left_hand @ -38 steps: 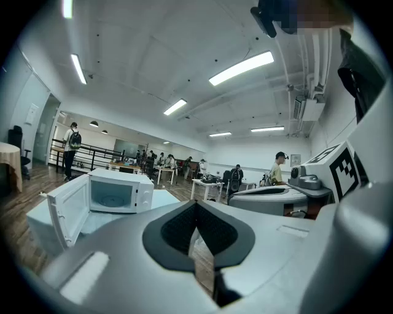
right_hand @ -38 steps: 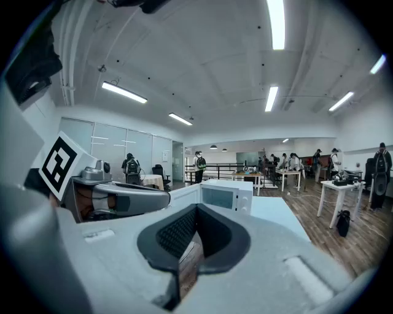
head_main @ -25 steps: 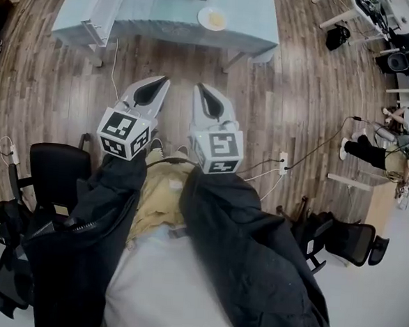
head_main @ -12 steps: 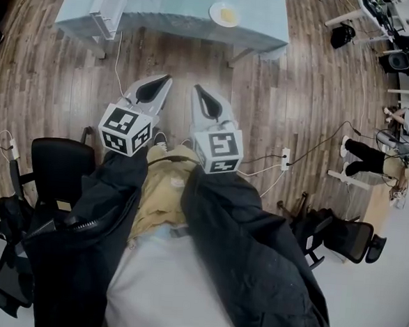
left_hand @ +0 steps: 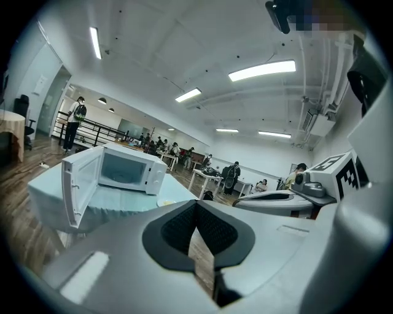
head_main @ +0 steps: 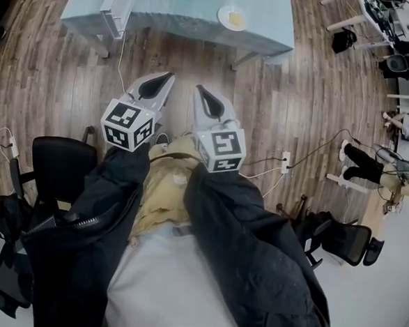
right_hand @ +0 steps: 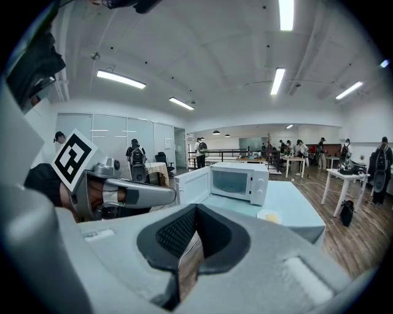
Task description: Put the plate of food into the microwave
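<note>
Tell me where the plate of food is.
In the head view the plate of food lies at top, on the blue-covered table near its front edge; the right gripper view shows it in front of the open microwave, at its right end.

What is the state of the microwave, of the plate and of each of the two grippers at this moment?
microwave: on the table, door swung wide open, cavity looks empty.
plate: on the table beside the microwave, yellow food on it, not held.
left gripper: jaws together, nothing between them, far from the table.
right gripper: jaws together, nothing between them, far from the table.
</note>
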Demonstrator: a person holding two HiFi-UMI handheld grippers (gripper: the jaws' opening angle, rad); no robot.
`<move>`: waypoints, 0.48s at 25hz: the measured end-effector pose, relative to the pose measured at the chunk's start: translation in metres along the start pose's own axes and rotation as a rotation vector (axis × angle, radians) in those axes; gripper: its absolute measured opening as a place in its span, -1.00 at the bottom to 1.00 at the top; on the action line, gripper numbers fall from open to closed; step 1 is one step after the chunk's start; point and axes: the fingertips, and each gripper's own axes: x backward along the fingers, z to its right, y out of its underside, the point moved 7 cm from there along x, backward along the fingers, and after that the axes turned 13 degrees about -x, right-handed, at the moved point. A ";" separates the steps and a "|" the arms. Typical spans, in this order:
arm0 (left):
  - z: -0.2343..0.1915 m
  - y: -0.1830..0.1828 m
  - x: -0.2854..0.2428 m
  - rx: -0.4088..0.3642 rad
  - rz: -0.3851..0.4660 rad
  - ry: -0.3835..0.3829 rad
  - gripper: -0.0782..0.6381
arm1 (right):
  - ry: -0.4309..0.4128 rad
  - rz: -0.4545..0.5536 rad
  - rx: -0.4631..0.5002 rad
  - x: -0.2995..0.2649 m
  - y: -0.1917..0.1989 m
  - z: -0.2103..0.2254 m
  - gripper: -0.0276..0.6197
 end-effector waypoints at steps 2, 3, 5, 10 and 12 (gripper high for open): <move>-0.006 0.003 -0.003 0.008 -0.006 -0.002 -0.78 | -0.001 -0.011 -0.005 -0.007 0.001 0.002 -0.91; -0.008 0.005 -0.006 0.011 -0.010 -0.002 -0.78 | -0.002 -0.020 -0.009 -0.011 0.002 0.004 -0.91; -0.010 0.007 -0.007 0.016 -0.018 -0.005 -0.78 | -0.007 -0.032 -0.013 -0.014 0.004 0.007 -0.91; -0.022 0.013 -0.011 0.027 -0.032 -0.039 -0.78 | -0.038 -0.046 -0.014 -0.032 0.004 0.012 -0.91; -0.030 0.013 -0.012 0.028 -0.032 -0.064 -0.78 | -0.057 -0.050 -0.011 -0.041 0.002 0.014 -0.91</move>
